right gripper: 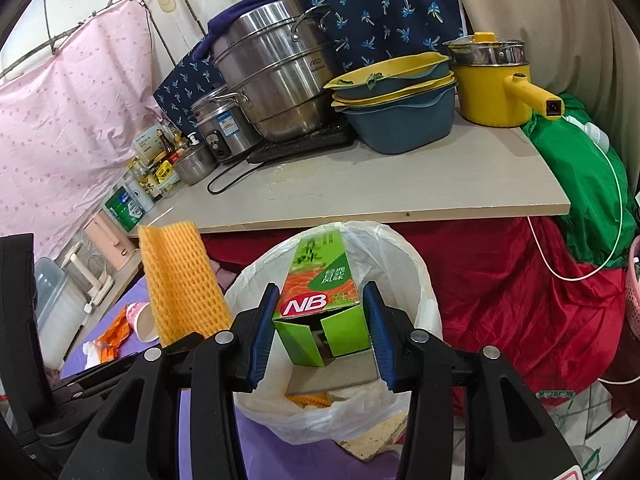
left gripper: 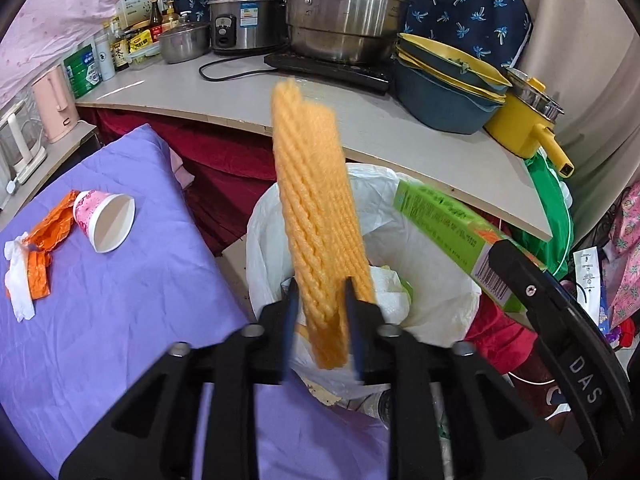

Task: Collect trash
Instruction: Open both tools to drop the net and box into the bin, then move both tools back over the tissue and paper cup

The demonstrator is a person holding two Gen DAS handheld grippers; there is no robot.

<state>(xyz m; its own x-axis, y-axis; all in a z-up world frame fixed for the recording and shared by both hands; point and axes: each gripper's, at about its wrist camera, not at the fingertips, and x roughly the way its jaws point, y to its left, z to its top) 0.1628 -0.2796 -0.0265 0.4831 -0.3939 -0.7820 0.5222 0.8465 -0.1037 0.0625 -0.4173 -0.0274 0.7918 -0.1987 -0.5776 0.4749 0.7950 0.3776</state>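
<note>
An orange foam net [left gripper: 316, 208] stands upright between the blue pads of my left gripper [left gripper: 321, 284], over the white-lined bin [left gripper: 440, 308]. The pads stand just off its sides, so the gripper is open. My right gripper [right gripper: 322, 286] is shut on a green carton [right gripper: 320, 304] marked NB, tilted over the same bin [right gripper: 424, 280]. The net [right gripper: 180, 280] shows to its left, and the carton [left gripper: 440, 220] shows at the right of the left wrist view. On the purple cloth [left gripper: 100, 320] lie a tipped paper cup [left gripper: 106, 220], an orange wrapper [left gripper: 48, 232] and a white tissue [left gripper: 18, 280].
Crumpled paper and scraps lie inside the bin. Behind it runs a beige counter [left gripper: 360, 120] with steel pots [left gripper: 344, 12], a rice cooker [left gripper: 240, 20], stacked blue and yellow basins [left gripper: 444, 88], a yellow pot [left gripper: 524, 124] and bottles. Red cloth hangs below the counter, a green bag to the right.
</note>
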